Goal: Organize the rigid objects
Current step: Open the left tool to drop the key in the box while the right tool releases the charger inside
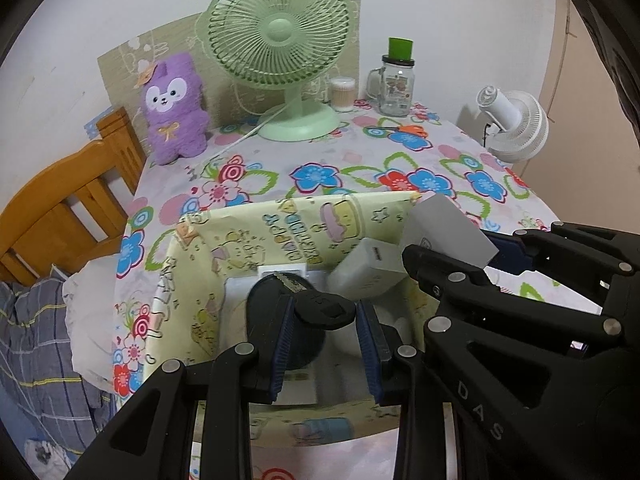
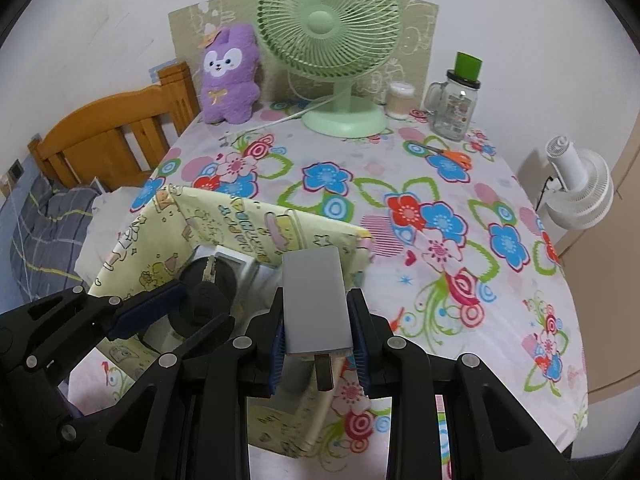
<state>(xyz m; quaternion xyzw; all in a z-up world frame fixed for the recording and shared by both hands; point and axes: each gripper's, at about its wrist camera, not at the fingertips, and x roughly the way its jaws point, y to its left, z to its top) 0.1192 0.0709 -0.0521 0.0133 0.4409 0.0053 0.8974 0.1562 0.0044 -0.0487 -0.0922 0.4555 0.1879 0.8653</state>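
Left wrist view: my left gripper [image 1: 324, 344] is clamped on a black plug-shaped piece [image 1: 320, 311], held above the open yellow box [image 1: 240, 236] on the bench [image 1: 360, 160].

Right wrist view: my right gripper [image 2: 318, 340] grips a grey adapter [image 2: 314, 304], prong toward me, at the box's right edge. Green fan [image 2: 328, 28] stands behind.

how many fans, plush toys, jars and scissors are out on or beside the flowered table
fans: 2, a mint green desk fan on the table and a white round fan beside it
plush toys: 1, a purple rabbit plush
jars: 2, a clear glass mug jar with green cap and a clear plastic cotton swab jar
scissors: 1, orange-handled scissors
total: 6
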